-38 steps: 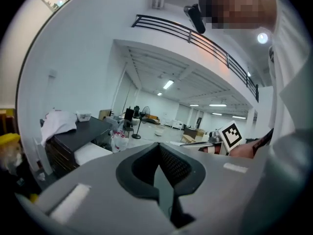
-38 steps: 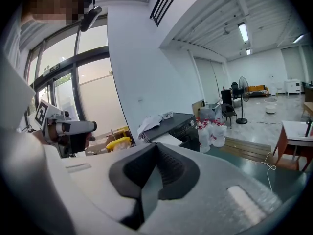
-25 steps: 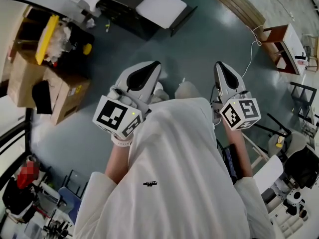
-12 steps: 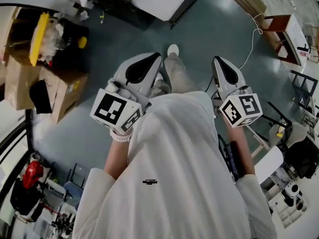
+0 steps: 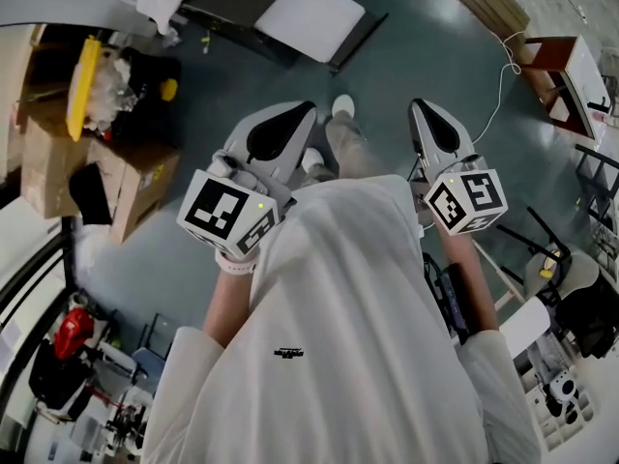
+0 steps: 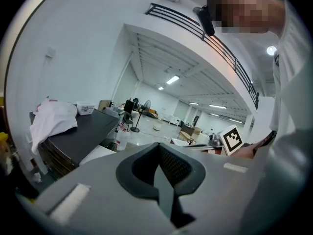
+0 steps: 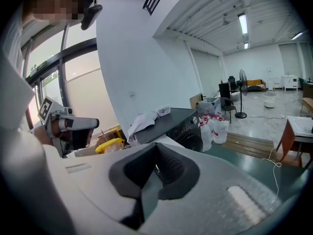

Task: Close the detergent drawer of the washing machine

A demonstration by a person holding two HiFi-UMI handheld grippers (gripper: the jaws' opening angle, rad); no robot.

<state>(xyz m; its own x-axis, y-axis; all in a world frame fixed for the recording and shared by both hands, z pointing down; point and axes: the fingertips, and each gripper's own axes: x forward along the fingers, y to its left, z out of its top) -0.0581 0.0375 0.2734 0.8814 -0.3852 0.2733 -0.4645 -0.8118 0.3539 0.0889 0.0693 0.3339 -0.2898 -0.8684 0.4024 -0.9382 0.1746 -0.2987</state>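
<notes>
Open green floor (image 5: 416,56) lies between the person and the dark washing machine (image 5: 227,13), which sits ahead and left of both grippers. Its detergent drawer is too small to make out. Cardboard boxes (image 5: 126,177) crowd the machine's left. The left gripper (image 5: 290,114) is probably nearer than the right gripper (image 5: 426,114). Both have jaws pressed together, holding nothing.
</notes>
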